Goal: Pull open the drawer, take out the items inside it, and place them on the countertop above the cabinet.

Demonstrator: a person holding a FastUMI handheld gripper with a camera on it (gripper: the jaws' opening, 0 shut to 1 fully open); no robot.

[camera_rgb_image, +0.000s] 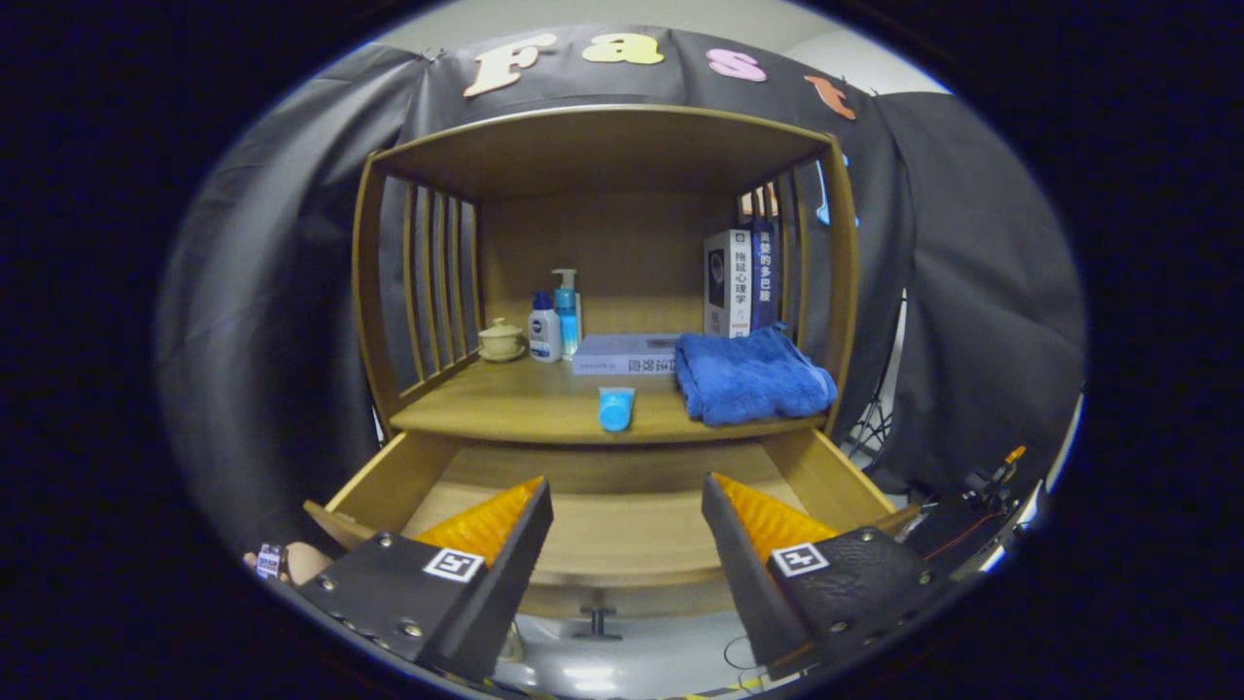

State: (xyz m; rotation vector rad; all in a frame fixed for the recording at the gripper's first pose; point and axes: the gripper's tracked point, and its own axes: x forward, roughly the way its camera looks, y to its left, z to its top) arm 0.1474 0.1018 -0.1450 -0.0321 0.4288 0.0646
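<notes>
A handheld two-finger gripper (627,496) seen from its own camera, pointing level and forward. Its two fingers (505,530) stand wide apart, one on the left and one on the right, with nothing held between them.

One open drawer (622,525), one blue towel (753,377), one blue tube (616,407), two bottles (554,321) (side by side), one lidded cup (501,339), three books (739,282), one gripper (627,506), fingers apart.
</notes>
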